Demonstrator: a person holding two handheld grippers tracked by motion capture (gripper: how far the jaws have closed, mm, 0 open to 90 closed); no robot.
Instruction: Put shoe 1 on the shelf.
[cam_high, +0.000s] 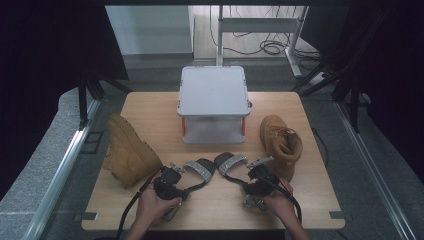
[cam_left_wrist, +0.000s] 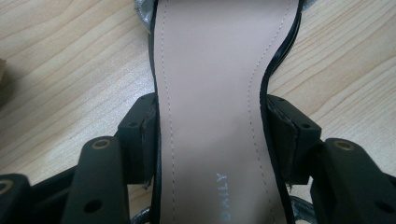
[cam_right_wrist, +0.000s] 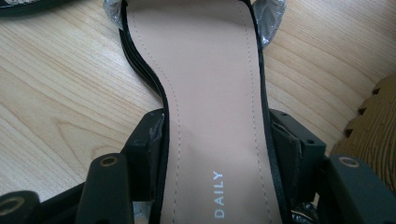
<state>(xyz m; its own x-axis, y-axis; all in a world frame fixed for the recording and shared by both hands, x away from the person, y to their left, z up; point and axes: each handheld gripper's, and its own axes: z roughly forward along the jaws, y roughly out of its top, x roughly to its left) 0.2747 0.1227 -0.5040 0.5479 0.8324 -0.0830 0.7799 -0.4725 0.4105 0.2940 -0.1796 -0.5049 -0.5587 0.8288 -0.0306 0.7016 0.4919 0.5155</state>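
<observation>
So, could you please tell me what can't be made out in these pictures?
- Left sandal: heel cut off by the left gripper view's bottom edge, toe by its top.
- Box contents: hidden by its lid, high view.
- Right boot: cut off by the right gripper view's edge.

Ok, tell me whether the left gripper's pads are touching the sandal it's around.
Touching. In the left gripper view, the left gripper has both pads pressed against the edges of the sandal at its narrow waist, no gap on either side.
</observation>
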